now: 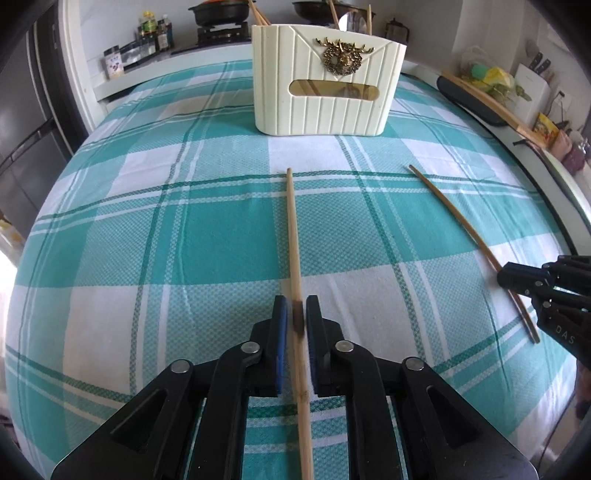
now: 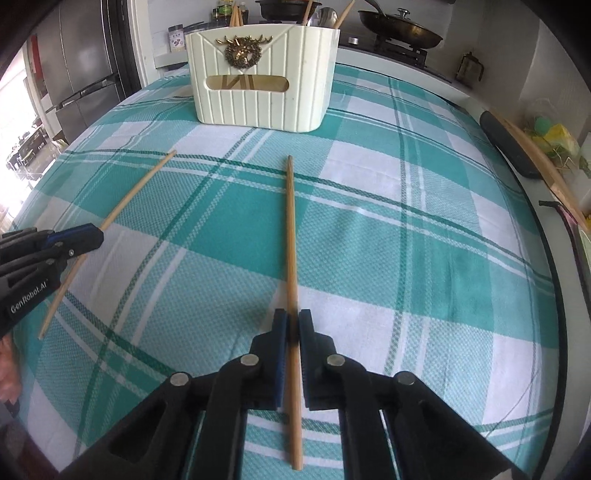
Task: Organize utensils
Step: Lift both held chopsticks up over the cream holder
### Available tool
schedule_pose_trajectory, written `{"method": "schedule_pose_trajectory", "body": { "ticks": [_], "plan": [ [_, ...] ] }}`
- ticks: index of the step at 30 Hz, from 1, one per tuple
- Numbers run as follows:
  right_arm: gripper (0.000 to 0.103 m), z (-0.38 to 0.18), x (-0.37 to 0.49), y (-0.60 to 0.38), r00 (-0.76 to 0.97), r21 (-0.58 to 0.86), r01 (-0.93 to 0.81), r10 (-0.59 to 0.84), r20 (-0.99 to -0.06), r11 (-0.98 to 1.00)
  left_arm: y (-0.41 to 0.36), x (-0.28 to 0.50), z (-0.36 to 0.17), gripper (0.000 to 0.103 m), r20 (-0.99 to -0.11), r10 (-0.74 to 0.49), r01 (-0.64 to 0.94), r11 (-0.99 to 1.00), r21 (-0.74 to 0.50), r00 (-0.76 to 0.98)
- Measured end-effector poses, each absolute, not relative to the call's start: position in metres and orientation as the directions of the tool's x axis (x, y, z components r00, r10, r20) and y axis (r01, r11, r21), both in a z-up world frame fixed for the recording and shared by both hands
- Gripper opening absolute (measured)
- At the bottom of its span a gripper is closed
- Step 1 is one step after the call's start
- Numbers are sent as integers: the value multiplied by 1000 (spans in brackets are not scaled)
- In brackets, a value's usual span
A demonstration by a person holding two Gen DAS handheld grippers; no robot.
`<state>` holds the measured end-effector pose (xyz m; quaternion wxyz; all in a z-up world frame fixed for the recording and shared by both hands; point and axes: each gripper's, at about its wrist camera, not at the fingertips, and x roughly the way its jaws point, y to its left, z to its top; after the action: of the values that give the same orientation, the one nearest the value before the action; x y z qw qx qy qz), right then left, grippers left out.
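A worktop covered by a teal-and-white checked cloth [image 1: 147,221] carries a cream ribbed plastic utensil holder [image 1: 325,77] with a gold stag emblem, standing at the far side with chopstick ends and a spoon poking out of its top. Between it and both grippers the cloth lies bare.

The left gripper [image 1: 296,314] has its jaws a little apart, with a pale wooden chopstick [image 1: 293,229] running between them; the pads do not appear to press on it. The chopstick points towards the holder.

The right gripper [image 2: 291,328] has its jaws closed tight on a darker bamboo chopstick [image 2: 291,229], which also points at the holder.

Beyond the worktop's far edge are a gas hob with dark pans [image 2: 400,27] and seasoning bottles [image 1: 155,31]. At the right edge lies a black oblong object [image 2: 513,147] with a long wooden stick across it.
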<state>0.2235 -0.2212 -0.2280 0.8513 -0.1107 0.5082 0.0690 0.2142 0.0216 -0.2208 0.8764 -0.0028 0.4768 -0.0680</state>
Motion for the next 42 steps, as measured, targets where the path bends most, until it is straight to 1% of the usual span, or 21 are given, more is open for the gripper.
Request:
{"method": "schedule_pose_trajectory", "body": {
  "ticks": [1, 2, 3, 4, 5, 7, 9, 11, 12, 13, 14, 15, 16, 18, 21, 26, 30, 35, 38, 42],
  "plan": [
    [8, -226, 224, -225, 456, -117, -242, 6, -890, 963, 26, 218, -218, 40, -838, -142, 124, 988, -90, 527],
    [16, -222, 226, -229, 443, -105, -256, 21, -896, 961, 30, 223, -214, 62, -837, -161, 131, 985, -108, 523],
    [30, -218, 229, -231, 439, -88, -268, 40, -898, 959, 35, 229, -211, 70, -832, -183, 140, 982, -128, 523],
    [43, -214, 233, -232, 439, -77, -278, 55, -897, 958, 37, 236, -208, 71, -832, -207, 156, 977, -147, 515],
    [45, -211, 238, -232, 435, -70, -289, 66, -898, 955, 37, 245, -208, 71, -841, -223, 173, 973, -156, 492],
    [45, -211, 254, -227, 413, -64, -311, 74, -908, 948, 35, 265, -213, 71, -867, -223, 207, 968, -142, 446],
    [45, -216, 273, -222, 392, -72, -319, 63, -918, 945, 31, 282, -223, 71, -899, -166, 216, 973, -82, 405],
    [45, -224, 293, -219, 373, -73, -319, 54, -926, 945, 25, 293, -228, 69, -909, -136, 235, 971, -44, 395],
    [45, -227, 303, -217, 363, -62, -316, 60, -930, 947, 20, 297, -228, 63, -909, -118, 246, 969, -18, 399],
    [39, -230, 312, -216, 359, -48, -310, 70, -931, 949, 15, 300, -228, 55, -910, -109, 259, 966, -2, 400],
    [31, -228, 318, -215, 383, -54, -303, 70, -921, 951, 11, 302, -226, 29, -907, -120, 276, 961, -4, 404],
    [6, -228, 324, -213, 386, -60, -303, 65, -920, 951, 7, 304, -225, 9, -908, -136, 292, 956, -16, 397],
    [6, -227, 329, -212, 383, -53, -294, 67, -921, 954, 4, 305, -224, 5, -909, -145, 299, 954, -24, 391],
    [6, -220, 333, -213, 395, -20, -277, 95, -914, 961, 0, 301, -219, 5, -897, -156, 310, 951, -23, 414],
    [6, -188, 319, -217, 465, 24, -278, 156, -872, 960, 9, 286, -188, 4, -842, -222, 312, 948, -68, 491],
    [6, -116, 270, -227, 606, 42, -297, 223, -764, 954, 35, 247, -116, 4, -702, -351, 331, 928, -172, 620],
    [6, -73, 240, -232, 679, 45, -310, 254, -689, 950, 46, 223, -70, 4, -597, -405, 359, 911, -202, 692],
    [6, -34, 232, -233, 764, 38, -302, 266, -588, 953, 54, 224, -30, 4, -502, -437, 362, 899, -245, 746],
    [6, -8, 239, -233, 810, 28, -292, 263, -524, 956, 62, 235, -3, 4, -452, -419, 349, 908, -233, 788],
    [6, 32, 259, -230, 869, -2, -270, 243, -432, 963, 72, 259, 40, 4, -357, -388, 324, 918, -228, 850]
  ]
}}
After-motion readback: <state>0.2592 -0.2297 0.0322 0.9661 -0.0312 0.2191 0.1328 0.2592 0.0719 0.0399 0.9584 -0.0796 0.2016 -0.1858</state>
